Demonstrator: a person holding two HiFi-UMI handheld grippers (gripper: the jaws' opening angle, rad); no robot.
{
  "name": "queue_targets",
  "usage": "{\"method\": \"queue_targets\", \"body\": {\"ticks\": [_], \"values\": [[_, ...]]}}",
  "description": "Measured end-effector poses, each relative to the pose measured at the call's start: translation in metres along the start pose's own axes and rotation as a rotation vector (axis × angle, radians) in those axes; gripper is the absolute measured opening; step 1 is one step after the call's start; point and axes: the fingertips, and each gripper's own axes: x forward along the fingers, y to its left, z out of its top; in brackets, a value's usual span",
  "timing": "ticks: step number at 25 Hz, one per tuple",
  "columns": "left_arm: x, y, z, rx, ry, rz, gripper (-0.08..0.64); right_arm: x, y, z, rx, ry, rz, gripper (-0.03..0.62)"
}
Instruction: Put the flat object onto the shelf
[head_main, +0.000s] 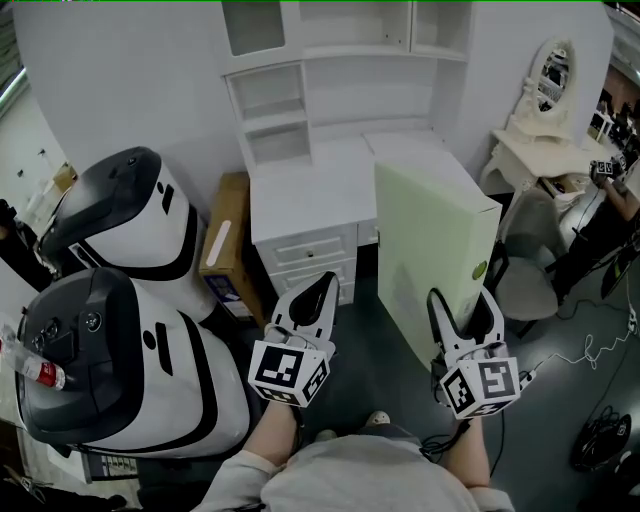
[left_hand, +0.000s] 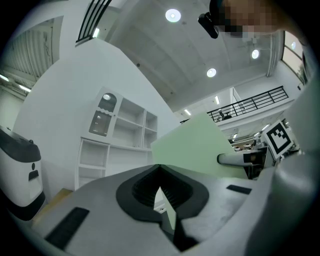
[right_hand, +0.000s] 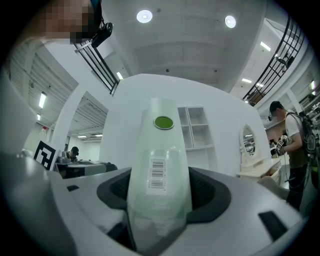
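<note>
Before white desk (head_main: 300, 190), right gripper (head_main: 464, 300) clamping green panel (head_main: 430, 240), left gripper (head_main: 324, 282) closed, empty.

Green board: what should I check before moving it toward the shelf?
1. Board clamped in the right hand-held gripper: ok.
2. Board upright, on edge: ok.
3. Left hand-held gripper shut, empty, apart from the board: ok.
4. Shelf openings in view ahead, nothing seen inside: ok.
5. Board fits an opening: cannot tell.
6. Desk top under the shelf, partly hidden by the board: cannot tell.
</note>
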Motion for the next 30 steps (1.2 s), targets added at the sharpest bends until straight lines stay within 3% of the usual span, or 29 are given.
{"method": "queue_targets", "body": {"ticks": [15, 24, 30], "values": [[0.080, -0.023, -0.007, 0.013, -0.027, 0.094, 0.012, 0.053, -0.075, -0.004, -0.017, -0.001, 0.124, 0.295], [0.122, -0.005, -0.021, 0.023, 0.002, 0.111, 0.012, 0.095, -0.104, -0.008, 0.004, -0.010, 0.129, 0.296], [0.165, 0.023, -0.025, 0.020, 0.003, 0.084, 0.012, 0.138, -0.121, -0.013, 0.000, -0.005, 0.084, 0.298]]}}
